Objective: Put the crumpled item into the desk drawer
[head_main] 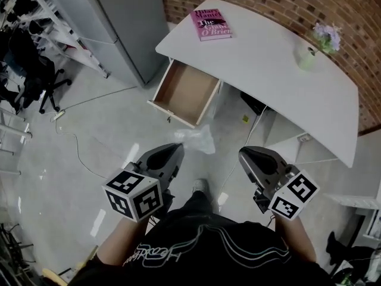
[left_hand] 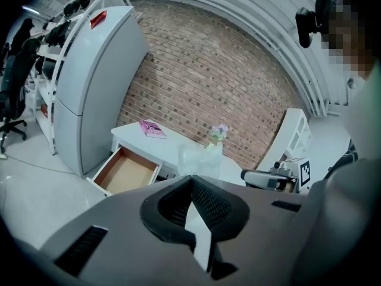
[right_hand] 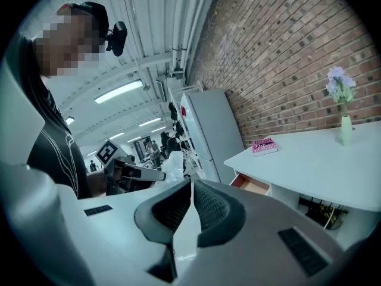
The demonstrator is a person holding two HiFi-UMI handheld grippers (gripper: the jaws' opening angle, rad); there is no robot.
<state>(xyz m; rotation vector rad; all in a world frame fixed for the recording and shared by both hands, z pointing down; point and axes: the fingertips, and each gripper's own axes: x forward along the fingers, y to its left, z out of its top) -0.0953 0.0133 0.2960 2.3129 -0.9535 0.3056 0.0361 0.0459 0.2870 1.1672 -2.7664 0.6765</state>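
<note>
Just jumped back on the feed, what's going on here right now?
A person stands in front of the white desk with a gripper in each hand. The left gripper is shut on the crumpled clear plastic item, holding it above the floor, short of the open drawer, which looks empty. The right gripper is shut with nothing in its fingers. The item is not yet in the drawer.
</note>
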